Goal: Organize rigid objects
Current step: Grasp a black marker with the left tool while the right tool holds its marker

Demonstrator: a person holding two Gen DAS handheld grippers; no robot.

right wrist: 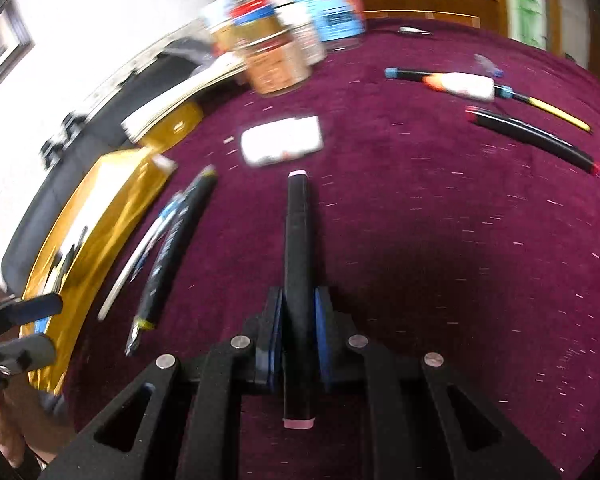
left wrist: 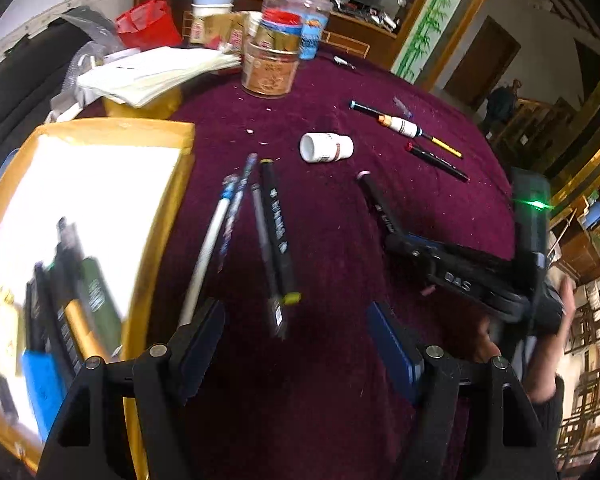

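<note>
The right hand-held gripper [right wrist: 296,320] is clamped on a black marker with pink end caps [right wrist: 296,240], which lies lengthwise between its blue pads above the maroon cloth-covered counter [right wrist: 440,260], pointing to twelve o'clock. The left hand-held gripper [left wrist: 296,336] stands with its jaws apart and nothing between them, over the same cloth. Ahead of it, toward twelve o'clock, lies a cluster of pens and a black marker with yellow caps [left wrist: 278,232]. At its nine o'clock sits a gold-rimmed open box [left wrist: 156,216] holding several items. A white plastic bottle [left wrist: 326,147] lies on its side toward one o'clock.
</note>
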